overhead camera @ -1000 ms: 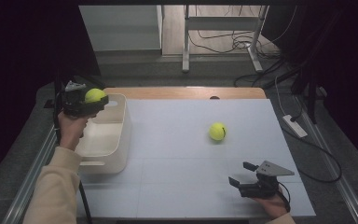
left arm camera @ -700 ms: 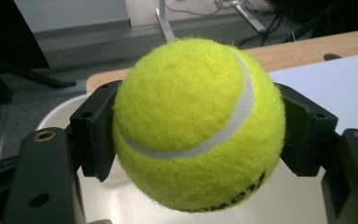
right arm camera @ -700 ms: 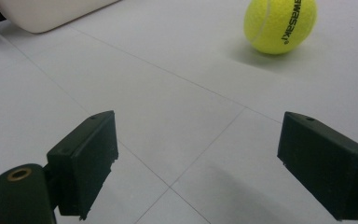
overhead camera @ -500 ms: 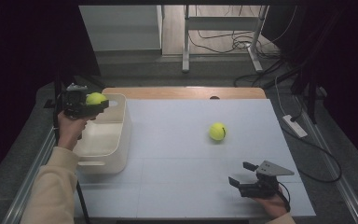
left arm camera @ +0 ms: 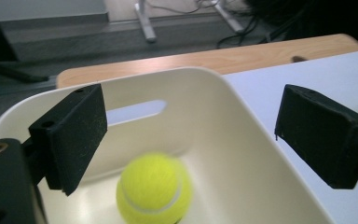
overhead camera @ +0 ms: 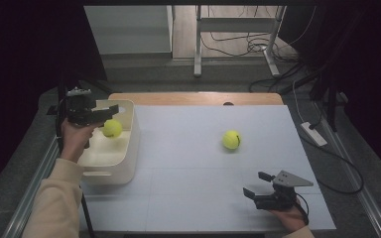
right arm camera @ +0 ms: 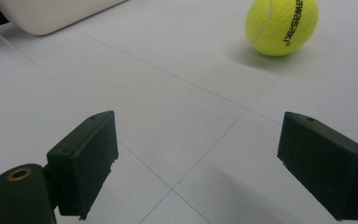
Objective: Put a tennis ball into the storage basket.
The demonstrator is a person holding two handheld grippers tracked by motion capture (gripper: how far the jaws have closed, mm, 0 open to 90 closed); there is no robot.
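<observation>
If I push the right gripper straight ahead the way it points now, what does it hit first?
Probably nothing soon: the right gripper aims its open jaws over bare table. The tennis ball sits right of that line, the white bin left; depth is uncertain.

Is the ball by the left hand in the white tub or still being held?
In the tub. The ball lies below the left gripper, whose jaws have just opened and stand clear of it.
</observation>
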